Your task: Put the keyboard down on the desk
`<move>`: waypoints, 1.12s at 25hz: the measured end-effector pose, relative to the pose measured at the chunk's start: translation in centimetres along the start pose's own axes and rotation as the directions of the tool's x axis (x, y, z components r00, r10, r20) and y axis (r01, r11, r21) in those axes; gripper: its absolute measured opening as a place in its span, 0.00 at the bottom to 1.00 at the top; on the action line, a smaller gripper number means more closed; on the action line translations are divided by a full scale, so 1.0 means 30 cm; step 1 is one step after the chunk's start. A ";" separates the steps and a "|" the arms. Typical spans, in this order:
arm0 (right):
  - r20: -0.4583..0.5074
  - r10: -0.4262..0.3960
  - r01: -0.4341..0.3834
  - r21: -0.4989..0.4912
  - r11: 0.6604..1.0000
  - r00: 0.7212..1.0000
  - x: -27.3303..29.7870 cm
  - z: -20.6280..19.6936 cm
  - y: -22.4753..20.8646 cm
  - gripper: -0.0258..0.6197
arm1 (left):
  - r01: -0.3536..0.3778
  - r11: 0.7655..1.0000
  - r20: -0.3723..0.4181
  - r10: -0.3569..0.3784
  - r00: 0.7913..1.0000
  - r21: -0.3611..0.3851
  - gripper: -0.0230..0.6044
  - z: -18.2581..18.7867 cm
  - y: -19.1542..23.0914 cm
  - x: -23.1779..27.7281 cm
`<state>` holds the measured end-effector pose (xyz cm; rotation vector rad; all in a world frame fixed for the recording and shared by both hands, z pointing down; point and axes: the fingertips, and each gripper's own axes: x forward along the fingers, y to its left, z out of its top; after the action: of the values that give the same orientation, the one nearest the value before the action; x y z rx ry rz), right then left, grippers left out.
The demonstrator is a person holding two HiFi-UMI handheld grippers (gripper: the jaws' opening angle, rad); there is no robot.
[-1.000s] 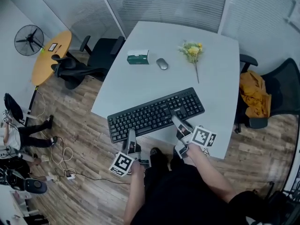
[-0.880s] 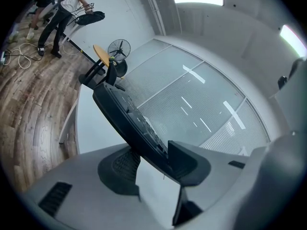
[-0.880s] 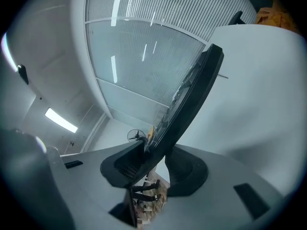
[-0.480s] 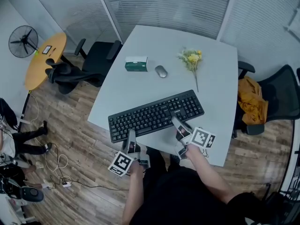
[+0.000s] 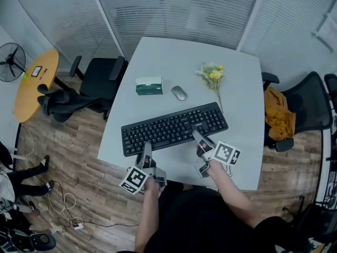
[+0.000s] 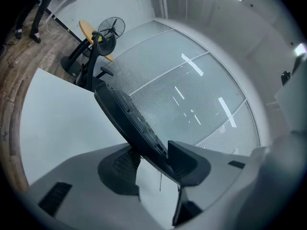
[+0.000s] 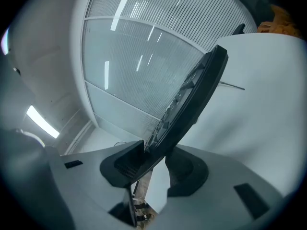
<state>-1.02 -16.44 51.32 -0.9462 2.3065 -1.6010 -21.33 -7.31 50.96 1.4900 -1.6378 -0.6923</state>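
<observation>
A black keyboard (image 5: pixel 174 128) hangs over the near part of the white desk (image 5: pixel 242 94), held by its front edge. My left gripper (image 5: pixel 146 153) is shut on its left front edge, and my right gripper (image 5: pixel 196 136) is shut on the front edge right of the middle. In the left gripper view the keyboard (image 6: pixel 125 120) runs up and away as a thin dark slab clamped between the two pads of the left gripper (image 6: pixel 151 159). The right gripper view shows the same slab (image 7: pixel 192 99) pinched by the right gripper (image 7: pixel 153 162). Whether the keyboard touches the desk I cannot tell.
On the desk behind the keyboard lie a green tissue box (image 5: pixel 149 86), a grey mouse (image 5: pixel 179 93) and a bunch of yellow flowers (image 5: pixel 212 75). Black office chairs stand at the left (image 5: pixel 95 86) and right (image 5: pixel 308 107), the right one carrying an orange cloth (image 5: pixel 278 112). A round yellow table (image 5: pixel 31 83) is far left.
The desk and everything on it have shifted nearer in the head view, and the keyboard now lies over the desk's near part. Both grippers keep their hold.
</observation>
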 end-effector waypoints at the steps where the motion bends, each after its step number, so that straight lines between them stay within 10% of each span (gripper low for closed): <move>1: 0.004 -0.010 0.010 0.005 1.000 1.000 0.023 -0.002 -0.003 0.27 | -0.001 1.000 -0.014 0.001 1.000 -0.001 0.29 0.015 0.016 0.020; 28: -0.030 -0.254 0.255 0.091 0.963 0.967 0.408 -0.121 -0.252 0.28 | -0.103 0.994 -0.280 0.086 0.956 -0.045 0.29 0.095 0.432 0.352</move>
<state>-9.32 -22.48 62.03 -1.2527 2.1695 -1.8032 -30.65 -15.95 62.18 1.3875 -1.4499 -0.4513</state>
